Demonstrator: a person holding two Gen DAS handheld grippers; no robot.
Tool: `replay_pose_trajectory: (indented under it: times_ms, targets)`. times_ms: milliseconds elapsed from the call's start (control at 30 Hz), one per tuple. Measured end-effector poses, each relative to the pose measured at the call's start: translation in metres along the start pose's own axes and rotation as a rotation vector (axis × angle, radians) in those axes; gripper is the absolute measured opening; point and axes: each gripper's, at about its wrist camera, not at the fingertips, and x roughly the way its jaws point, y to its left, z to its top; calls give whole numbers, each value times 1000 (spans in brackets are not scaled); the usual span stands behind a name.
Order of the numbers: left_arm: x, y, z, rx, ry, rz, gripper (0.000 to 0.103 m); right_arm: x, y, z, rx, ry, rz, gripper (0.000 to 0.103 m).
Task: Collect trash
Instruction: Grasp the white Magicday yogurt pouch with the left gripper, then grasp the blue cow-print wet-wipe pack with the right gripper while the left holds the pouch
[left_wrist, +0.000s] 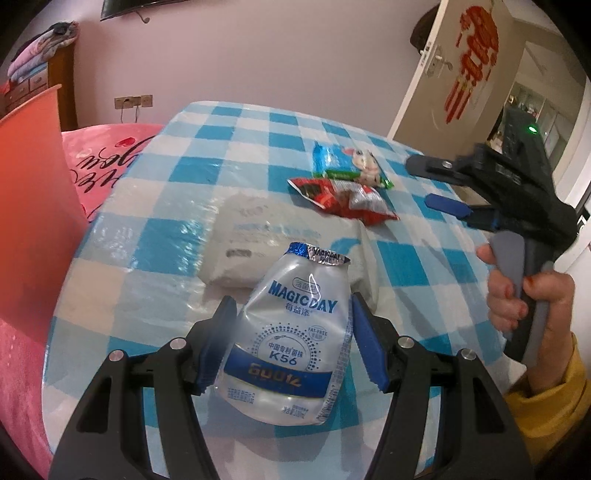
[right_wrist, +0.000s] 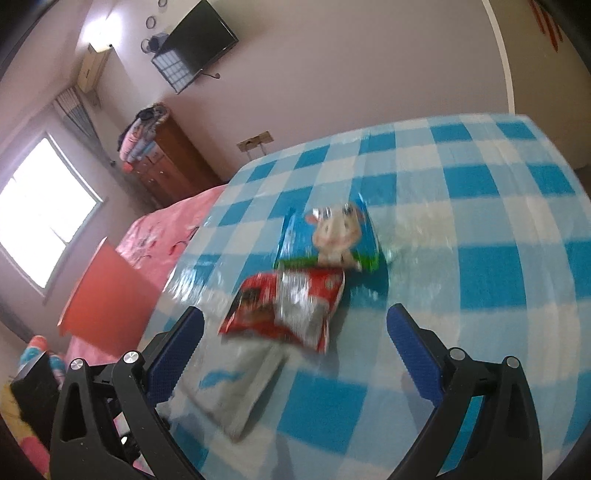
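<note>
A blue-and-white checked table (left_wrist: 258, 122) fills the middle of both views, its rounded far edge running across the upper half of each frame with bare wall behind it. In the left wrist view a red bin (left_wrist: 33, 206) stands at the left edge, beside the table's left rim, with a pink bed (left_wrist: 107, 162) between them higher up; a white door (left_wrist: 458, 70) stands ajar at upper right. The cloth is open along the table's left side and far edge. A pale flat pack (left_wrist: 280, 236) lies at the centre of the table. Just beyond it, right of centre, a red wrapper (left_wrist: 343, 199) overlaps the near edge of a blue-green wrapper (left_wrist: 347, 164), the two touching. At lower centre the left gripper (left_wrist: 291, 347) grasps a crumpled white bottle (left_wrist: 291, 339), its blue pads pressed to both sides and the bottle held above the cloth. At the right edge a hand (left_wrist: 524, 295) holds the right gripper (left_wrist: 424, 184), which hangs over the table right of the wrappers. In the blurred right wrist view its jaws stand wide apart and empty, with the red wrapper just ahead between them, untouched, and bare cloth to the right.
</note>
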Motion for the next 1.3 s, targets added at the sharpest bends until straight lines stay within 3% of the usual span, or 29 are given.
replay_pose_trajectory:
  times_ms: [200,400,867,1067,1233,1300]
  targets:
    - [-3,18,10,-36,-22,-2,63,43,12,34,-52,9,-107,98]
    - [-6,30,22,-46,-56,-11,63,83,14,44,-84,54,-187,98]
    - [4,45,35,-66,-67,-13,63,113,25,45,-252,59,-380,98]
    - [9,49,36,-78,-59,5,63,117,8,50,-185,100,-333,96]
    - [11,51,37,-82,-56,12,63,115,16,45,-212,94,-321,78]
    - [11,50,38,-85,-56,16,63,113,18,43,-214,82,-330,75]
